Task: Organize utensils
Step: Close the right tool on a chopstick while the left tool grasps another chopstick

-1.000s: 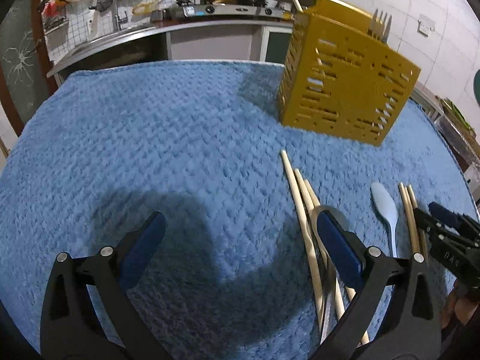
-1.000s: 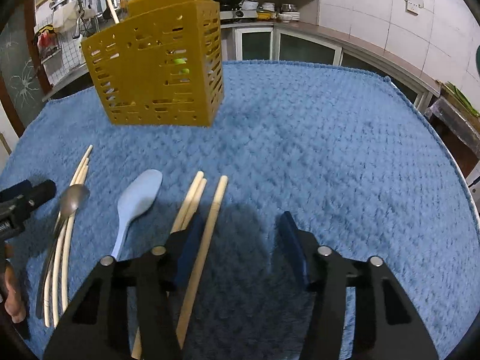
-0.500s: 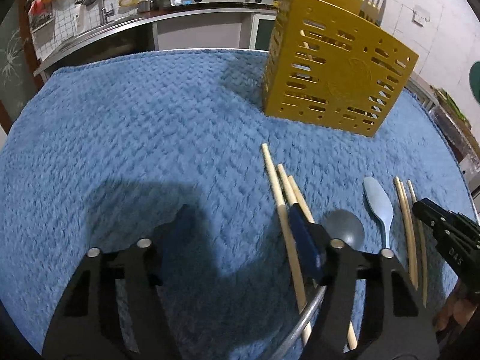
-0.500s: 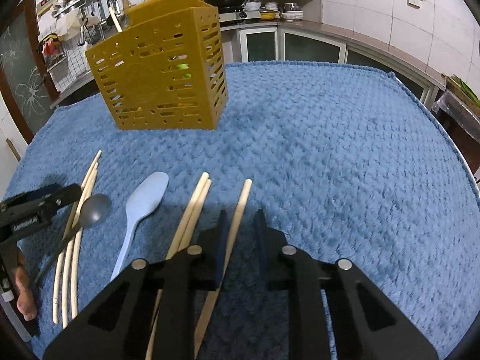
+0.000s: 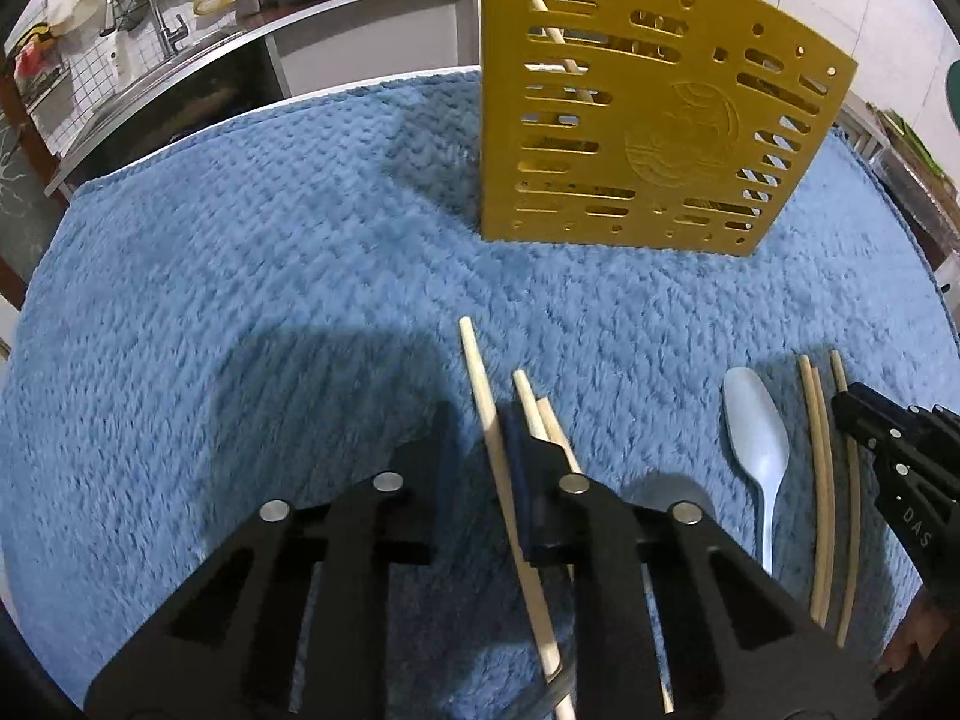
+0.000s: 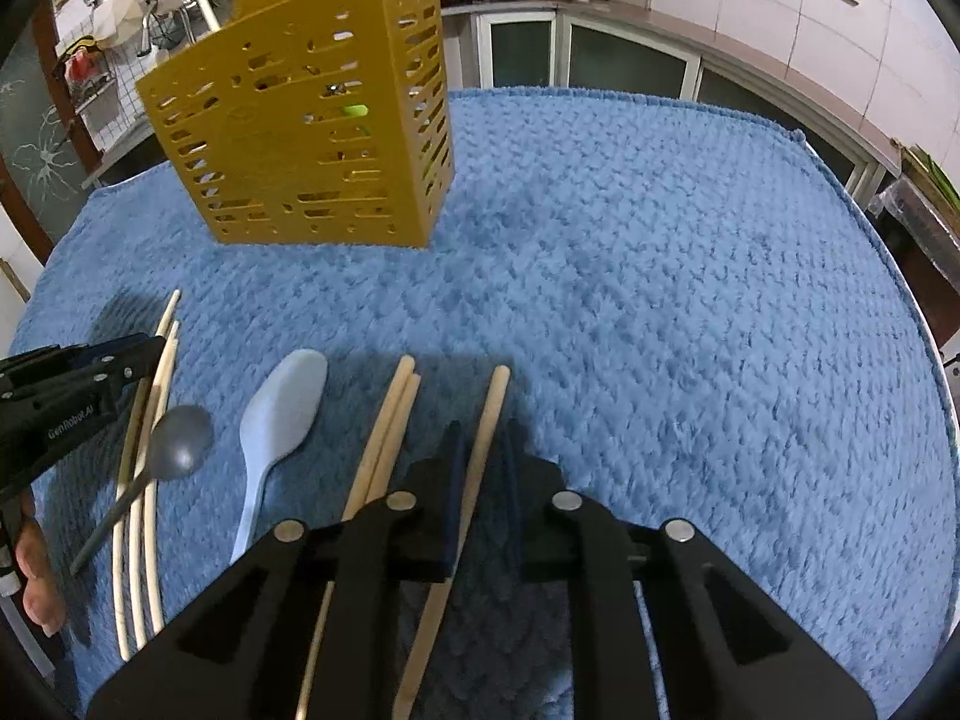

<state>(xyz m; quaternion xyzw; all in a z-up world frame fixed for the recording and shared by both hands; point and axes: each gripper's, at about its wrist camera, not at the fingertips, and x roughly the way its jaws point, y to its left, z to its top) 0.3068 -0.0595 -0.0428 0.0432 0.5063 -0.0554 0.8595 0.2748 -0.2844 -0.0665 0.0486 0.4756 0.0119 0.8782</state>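
Covering the whole table, a blue fleece cloth (image 6: 660,300) fills mid-frame; kitchen counter (image 6: 690,30) upper right. Right gripper (image 6: 480,456) pinches 1 chopstick (image 6: 489,420); left gripper (image 5: 480,450) likewise pinches a chopstick (image 5: 480,384).

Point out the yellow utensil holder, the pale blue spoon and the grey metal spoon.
yellow utensil holder (image 6: 312,138): right wrist view, on its slotted front wall.
pale blue spoon (image 6: 288,405): right wrist view, on its bowl.
grey metal spoon (image 6: 180,441): right wrist view, on its bowl.

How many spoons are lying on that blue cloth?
2. A pale blue spoon lies left of the middle pair of chopsticks; a grey metal spoon lies further left, across the chopsticks beside the left gripper. The yellow holder may hide others.
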